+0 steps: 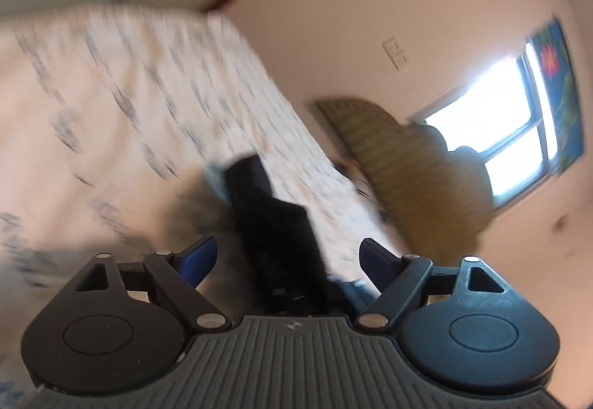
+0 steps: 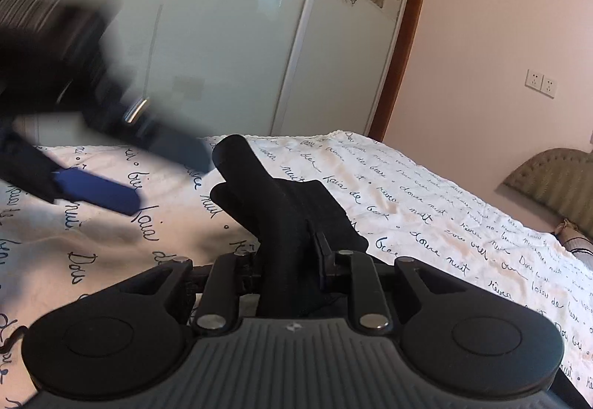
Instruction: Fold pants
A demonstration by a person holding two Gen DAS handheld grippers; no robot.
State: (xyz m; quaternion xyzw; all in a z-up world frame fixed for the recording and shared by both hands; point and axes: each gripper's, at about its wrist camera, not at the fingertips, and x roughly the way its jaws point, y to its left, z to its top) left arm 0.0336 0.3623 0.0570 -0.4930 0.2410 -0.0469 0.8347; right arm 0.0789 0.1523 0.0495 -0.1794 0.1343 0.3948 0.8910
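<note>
Black pants bunched, long axis running away over bed; right gripper clamped on pants; left gripper spread wide, straddling pants.

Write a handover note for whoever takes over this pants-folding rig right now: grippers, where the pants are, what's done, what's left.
Right gripper: shut on the black pants, a bunched part sticking up ahead of its fingers.
Left gripper: open, blue pads spread, dark fabric between them but not clamped. Its view is motion-blurred; from the right wrist it shows blurred over the bedsheet.
Pants: lifted over the script-print bedsheet; how much lies flat is hidden.
Done: no finished fold visible.
Left: probably regrip with the left, spread the pants flat, then fold.
</note>
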